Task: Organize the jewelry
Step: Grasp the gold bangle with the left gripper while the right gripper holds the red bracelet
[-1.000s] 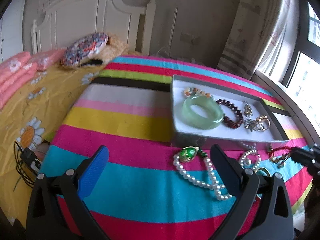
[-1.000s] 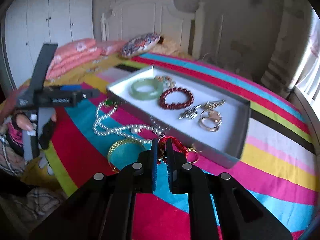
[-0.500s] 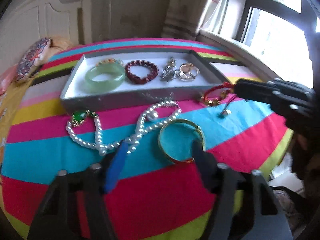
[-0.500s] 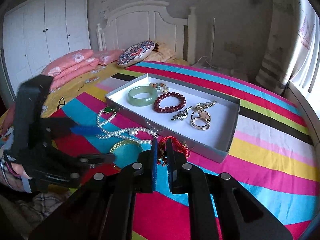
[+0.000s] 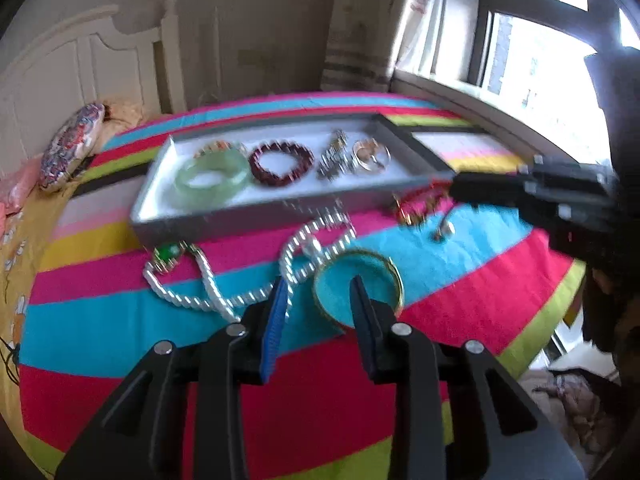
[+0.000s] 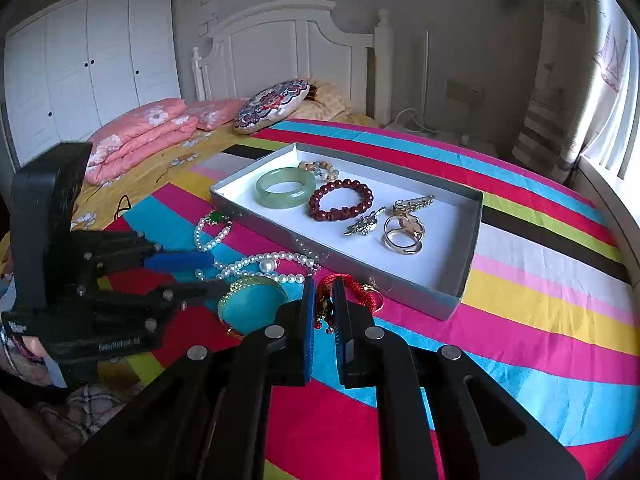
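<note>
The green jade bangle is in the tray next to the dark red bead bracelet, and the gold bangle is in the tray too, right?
Not quite. The gold bangle lies on the striped blanket outside the tray, as the right wrist view shows. The green jade bangle and dark red bead bracelet are in the tray.

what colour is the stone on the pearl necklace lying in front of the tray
Green, in a gold-toned setting. The right wrist view shows it best; the left wrist view is blurred.

Left claw [image 5: 319, 292], tilted downward, its blue-padded fingers [image 5: 276, 312] closing with a gap remaining between them; its body appears side-on at the left of the right wrist view, carried by a hand [image 6: 30, 350] at that edge. Right claw [image 6: 321, 300], likewise tilted downward, fingers nearly together, pinching a red cord.
</note>
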`<state>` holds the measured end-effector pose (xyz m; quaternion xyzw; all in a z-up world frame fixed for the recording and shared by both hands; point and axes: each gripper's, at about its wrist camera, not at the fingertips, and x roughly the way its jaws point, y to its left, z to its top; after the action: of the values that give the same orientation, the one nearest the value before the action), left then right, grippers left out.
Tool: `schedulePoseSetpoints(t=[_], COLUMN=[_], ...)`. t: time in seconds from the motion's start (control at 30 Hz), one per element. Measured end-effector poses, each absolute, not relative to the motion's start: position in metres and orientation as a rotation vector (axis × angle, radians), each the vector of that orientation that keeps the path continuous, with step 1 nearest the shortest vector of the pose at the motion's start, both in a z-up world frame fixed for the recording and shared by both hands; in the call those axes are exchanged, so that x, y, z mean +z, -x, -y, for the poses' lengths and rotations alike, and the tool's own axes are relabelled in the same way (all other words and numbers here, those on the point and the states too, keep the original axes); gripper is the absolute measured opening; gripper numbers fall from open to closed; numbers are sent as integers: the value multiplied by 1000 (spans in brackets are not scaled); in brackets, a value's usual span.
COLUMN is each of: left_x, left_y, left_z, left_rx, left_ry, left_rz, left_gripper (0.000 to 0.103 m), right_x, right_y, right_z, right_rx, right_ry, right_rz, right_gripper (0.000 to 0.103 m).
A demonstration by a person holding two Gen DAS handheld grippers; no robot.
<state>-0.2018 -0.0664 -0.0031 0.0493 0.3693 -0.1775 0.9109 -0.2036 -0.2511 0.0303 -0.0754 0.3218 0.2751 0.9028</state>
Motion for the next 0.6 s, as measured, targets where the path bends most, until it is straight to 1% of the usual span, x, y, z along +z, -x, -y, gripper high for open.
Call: schedulePoseSetpoints(t=[0.13,0.37,0.4,0.43,0.47,0.6], left_x=[-14,-14,-15,-15,-16,-16], left_y=[195,182,181,181,181,184], left_z=[66,69,71,72,73,75], left_rx=[-349,-360,-364,-367,-367,-386], left_ry=[-86,-95,-101,-106,-114,-119], left_rz=[-795,-791,-788,-786,-783,-777], left_gripper=[26,24,21,11,4,4], right_x=[30,27,27,27,27,27], right_y=[204,203,202,202,202,202], right_z=[251,253,253,253,253,254], right_rx=[572,579,580,580,579,572], right_ry=[151,143,142,142,145,138], right_rz=[-665,-673,-674,-674,-673,-671], right_gripper=[10,10,10,10,10,10])
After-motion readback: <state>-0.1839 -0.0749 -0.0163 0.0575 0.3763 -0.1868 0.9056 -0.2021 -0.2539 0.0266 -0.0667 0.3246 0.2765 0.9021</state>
